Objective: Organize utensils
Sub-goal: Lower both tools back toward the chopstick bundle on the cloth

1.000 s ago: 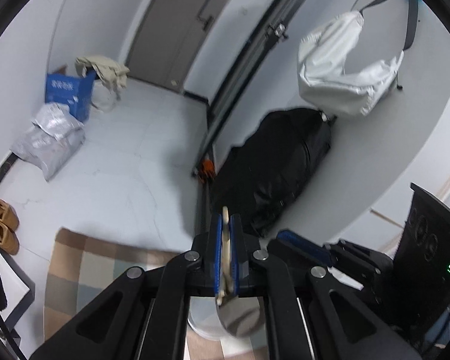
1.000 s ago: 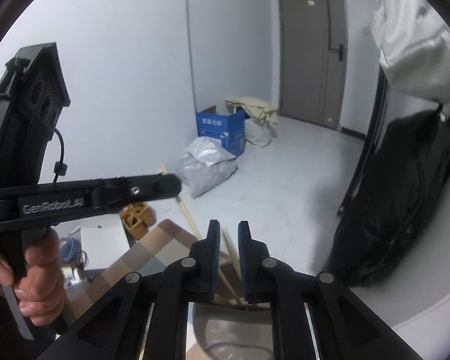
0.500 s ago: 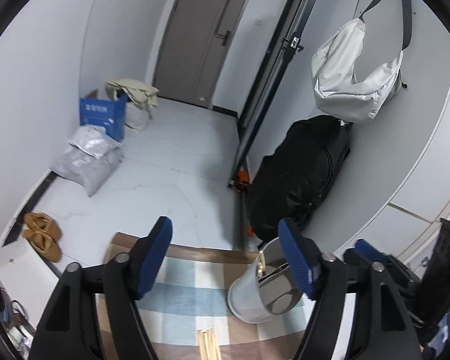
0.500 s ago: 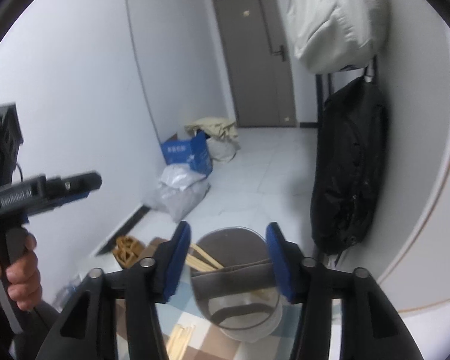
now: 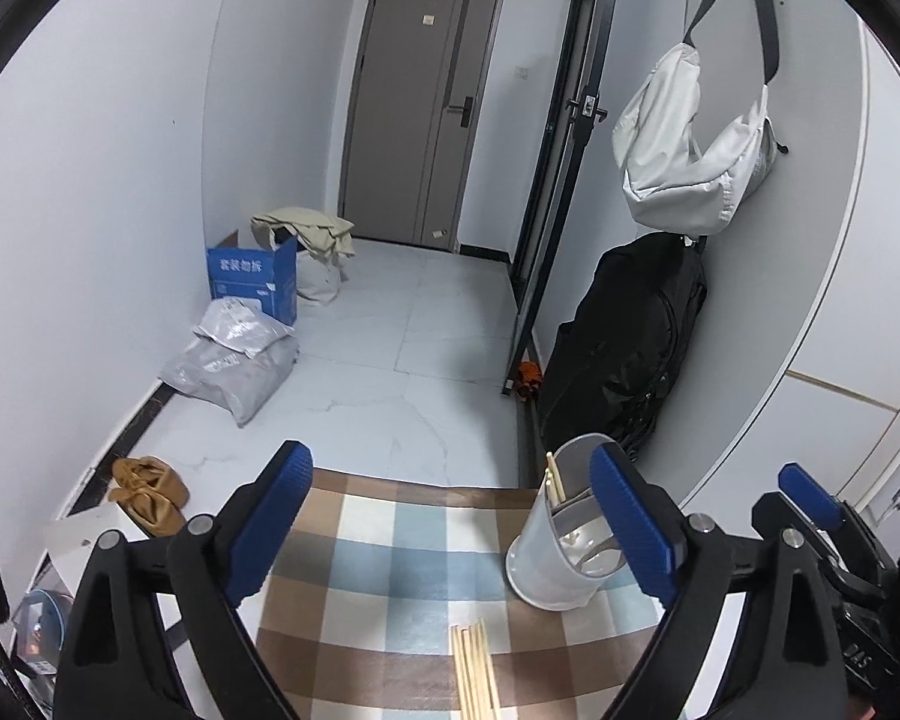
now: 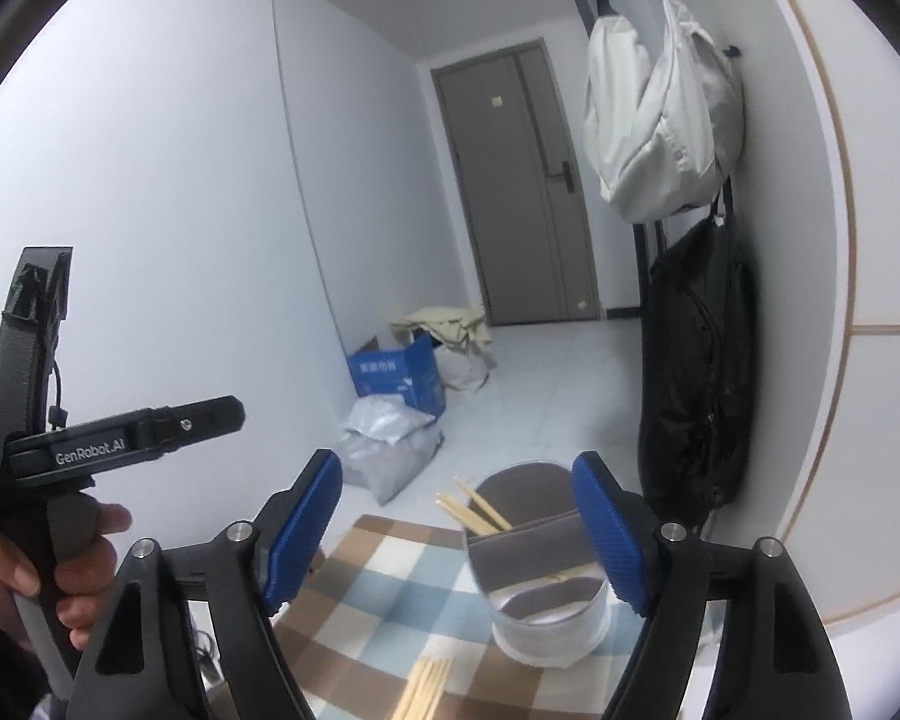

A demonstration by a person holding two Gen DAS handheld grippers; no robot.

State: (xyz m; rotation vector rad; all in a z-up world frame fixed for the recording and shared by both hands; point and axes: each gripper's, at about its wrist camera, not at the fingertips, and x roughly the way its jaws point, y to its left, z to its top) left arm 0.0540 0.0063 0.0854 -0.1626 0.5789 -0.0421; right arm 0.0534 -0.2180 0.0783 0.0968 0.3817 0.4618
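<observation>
A clear cylindrical utensil holder with inner dividers stands on the checked tablecloth. Wooden chopsticks stand in it, leaning left. A bundle of loose chopsticks lies on the cloth in front of the holder. My left gripper is open and empty, raised above the cloth, left of the holder. My right gripper is open and empty, with the holder between its fingers and farther off.
The table's far edge drops to a white tiled floor. A black suitcase and a hanging white bag are at the right wall. A blue box, grey parcels and slippers lie at the left.
Both grippers were shut on chopsticks over the holder. They have opened, the chopsticks now stand in the holder, and both grippers have pulled back and up.
</observation>
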